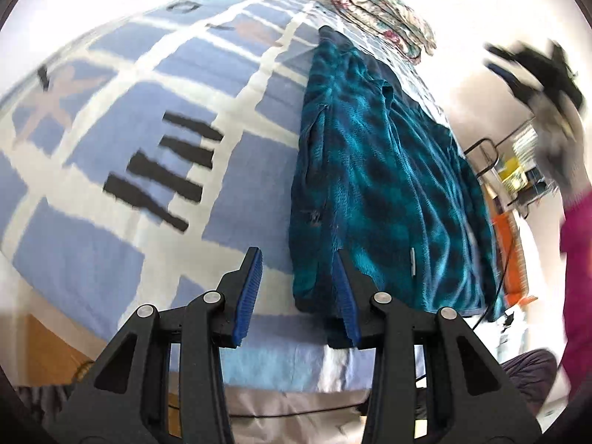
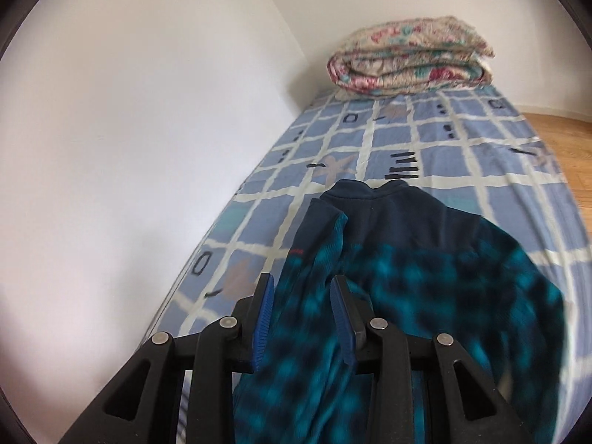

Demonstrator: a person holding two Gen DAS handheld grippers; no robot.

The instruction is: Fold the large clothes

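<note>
Now, in your left wrist view, your left tongs (image 1: 298, 292) stand wide and hold nothing, hovering just off the near edge of the bed (image 1: 122, 118). The teal fleece jacket (image 1: 373, 177) lies flat on the checked cover, its long axis running from about 5 o'clock up to 12 o'clock, collar at the far end toward the folded floral quilt (image 1: 377, 11). Its hem corner sits just at 1 o'clock of the tongs, touching the right pad.

In your right wrist view, your right tongs (image 2: 301, 314) also stand wide, with a jacket (image 2: 407, 296) sleeve running up between the pads, not yet pinched. The collar lies at 12 o'clock. Judging by this, your right hand is nearer a grip.
</note>
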